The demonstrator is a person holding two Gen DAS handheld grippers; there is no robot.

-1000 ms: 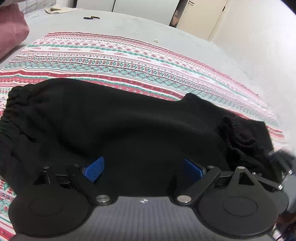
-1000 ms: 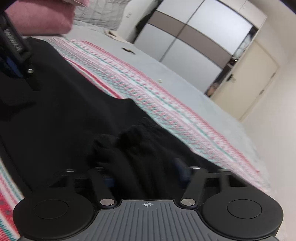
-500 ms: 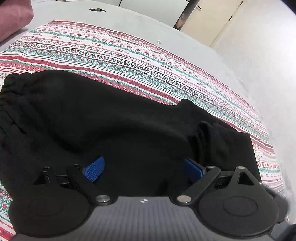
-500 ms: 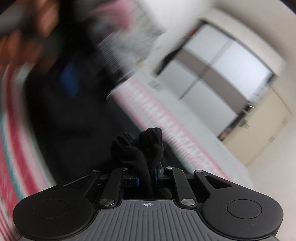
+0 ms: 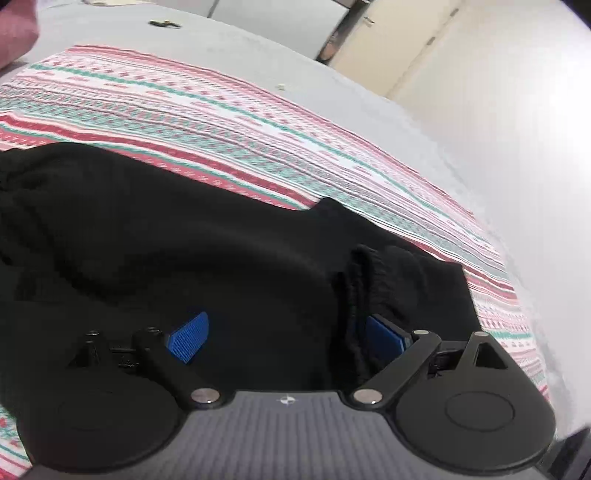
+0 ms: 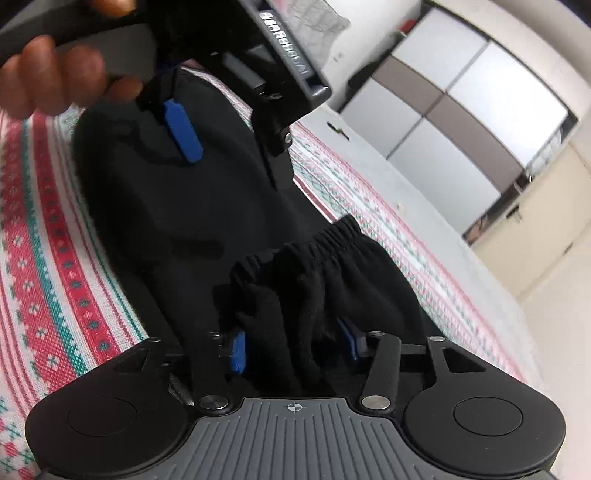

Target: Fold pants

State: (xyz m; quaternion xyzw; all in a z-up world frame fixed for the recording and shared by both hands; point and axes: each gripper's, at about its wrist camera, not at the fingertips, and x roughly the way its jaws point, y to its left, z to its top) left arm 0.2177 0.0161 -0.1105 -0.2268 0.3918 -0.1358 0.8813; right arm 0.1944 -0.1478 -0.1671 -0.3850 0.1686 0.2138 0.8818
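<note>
Spread over a grey bed (image 5: 236, 40), a striped blanket (image 5: 229, 122) carries the black pants (image 5: 184, 251), now folded with the cuffs (image 6: 317, 240) laid flat. Half a second earlier the right gripper (image 6: 293, 345) pinched them; its jaws are opening, cloth between. The left gripper (image 5: 284, 332) is seen gaping. Its hand (image 6: 55, 77) appears only from the right; lettering there is unreadable.

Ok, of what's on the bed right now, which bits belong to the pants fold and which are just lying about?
Part of the job:
- black pants, leg cuffs brought over the body
- left gripper, jaws wide
- right gripper, jaws opening, cuff fabric between them

Just lying about:
- striped blanket under the pants
- small dark object on the grey sheet
- pink pillow
- wardrobe
</note>
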